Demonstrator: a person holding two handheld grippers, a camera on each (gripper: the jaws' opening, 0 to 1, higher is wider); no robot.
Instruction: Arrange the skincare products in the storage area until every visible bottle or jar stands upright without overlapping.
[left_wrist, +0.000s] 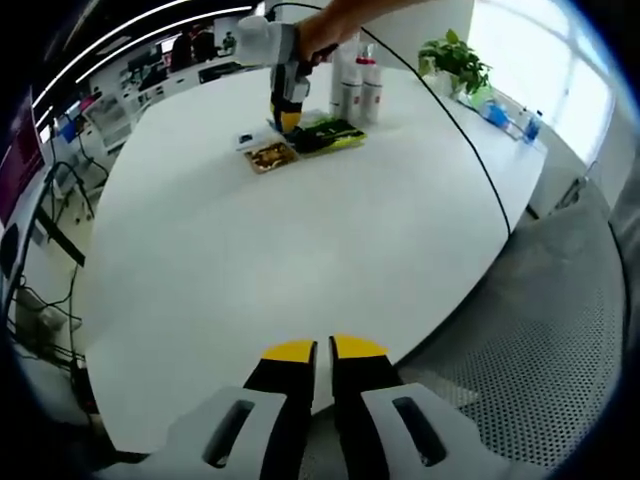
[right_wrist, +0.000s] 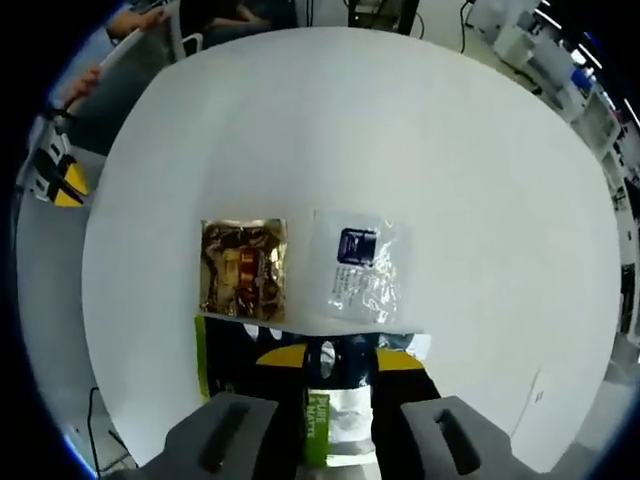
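Three white bottles (left_wrist: 356, 88) stand upright close together at the far side of the white table (left_wrist: 300, 260). My left gripper (left_wrist: 323, 349) is shut with nothing in it, over the table's near edge. My right gripper (left_wrist: 288, 112), held by a person's arm, reaches down onto a dark green packet (left_wrist: 328, 135) in front of the bottles. In the right gripper view my right gripper (right_wrist: 340, 357) is shut on that dark packet with a green strip (right_wrist: 318, 415). A gold snack packet (right_wrist: 243, 268) and a clear packet with a blue label (right_wrist: 360, 265) lie flat just beyond it.
A potted plant (left_wrist: 455, 58) and small blue-capped bottles (left_wrist: 528, 125) stand at the table's far right edge. A grey mesh chair (left_wrist: 540, 340) sits at the near right. My left gripper (right_wrist: 55, 172) shows at the table's edge. Desks and cables surround the table.
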